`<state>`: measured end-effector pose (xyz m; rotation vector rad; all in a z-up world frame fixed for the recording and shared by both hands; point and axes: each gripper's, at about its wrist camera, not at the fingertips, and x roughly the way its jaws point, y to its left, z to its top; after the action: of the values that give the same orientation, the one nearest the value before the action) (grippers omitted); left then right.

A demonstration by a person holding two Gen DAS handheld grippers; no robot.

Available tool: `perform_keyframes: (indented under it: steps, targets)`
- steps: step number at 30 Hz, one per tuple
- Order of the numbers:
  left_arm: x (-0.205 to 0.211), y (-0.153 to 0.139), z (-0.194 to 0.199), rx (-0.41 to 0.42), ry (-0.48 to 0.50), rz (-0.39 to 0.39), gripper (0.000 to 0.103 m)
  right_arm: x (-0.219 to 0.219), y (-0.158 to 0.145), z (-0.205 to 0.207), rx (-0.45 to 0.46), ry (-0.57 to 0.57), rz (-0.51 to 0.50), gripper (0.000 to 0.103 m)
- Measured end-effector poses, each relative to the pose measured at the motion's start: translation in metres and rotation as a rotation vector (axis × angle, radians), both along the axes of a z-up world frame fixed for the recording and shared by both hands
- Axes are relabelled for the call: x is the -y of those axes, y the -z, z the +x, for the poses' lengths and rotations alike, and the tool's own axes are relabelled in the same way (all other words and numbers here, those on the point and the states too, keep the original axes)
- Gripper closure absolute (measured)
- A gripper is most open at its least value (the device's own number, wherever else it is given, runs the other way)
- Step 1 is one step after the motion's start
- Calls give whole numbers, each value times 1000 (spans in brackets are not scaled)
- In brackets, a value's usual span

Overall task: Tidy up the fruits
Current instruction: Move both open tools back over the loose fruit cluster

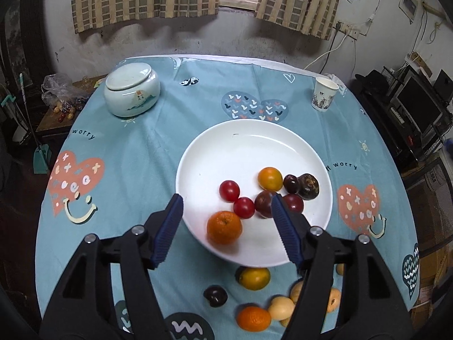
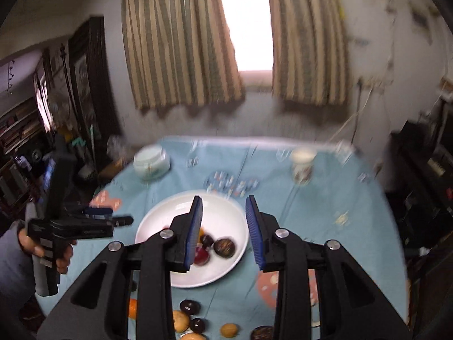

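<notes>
Left gripper [image 1: 226, 206] stands open and empty above the white plate [image 1: 226, 153] at frame centre, where sorted fruit collects, mandarin [image 1: 224, 227] included. Right gripper [image 2: 223, 215] likewise holds nothing, jaws parted. Unsorted fruit waits lower frame.

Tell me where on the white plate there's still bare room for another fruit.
The white plate is bare across its far half, toward the paper cup and the lidded jar, and along its left side. The near right part is crowded: the red tomatoes, plums and the orange cluster there.
</notes>
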<state>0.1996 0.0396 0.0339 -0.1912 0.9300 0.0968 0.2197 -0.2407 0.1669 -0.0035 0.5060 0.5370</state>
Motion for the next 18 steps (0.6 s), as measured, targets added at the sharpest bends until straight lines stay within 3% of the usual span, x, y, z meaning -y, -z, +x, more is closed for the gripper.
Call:
perform_keyframes:
  steps: [1, 2, 3, 4, 5, 7, 8, 10, 14, 18]
  targets:
    - [0, -2, -3, 4, 1, -1, 37, 11, -15, -15, 61, 24, 21, 68]
    - [0, -5, -8, 9, 2, 3, 37, 22, -31, -29, 117, 47, 47, 60]
    - [0, -7, -12, 13, 2, 7, 37, 33, -46, -44, 179, 78, 76, 30]
    - [0, -10, -17, 21, 5, 12, 36, 46, -60, -62, 260, 111, 119, 11]
    - [0, -13, -21, 27, 4, 15, 36, 59, -77, -85, 364, 127, 177, 3]
    - [0, -19, -30, 40, 3, 21, 34, 77, -99, -122, 505, 152, 246, 1]
    - [0, -21, -33, 42, 2, 26, 33, 81, -104, -131, 520, 167, 258, 1]
    - [2, -25, -39, 45, 5, 32, 33, 84, -107, -142, 490, 170, 276, 1]
    - [11, -30, -51, 54, 24, 36, 32, 81, -80, -140, 313, 65, 266, 1]
    - [29, -23, -66, 42, 75, 58, 30, 69, -11, -117, 63, 47, 115, 1]
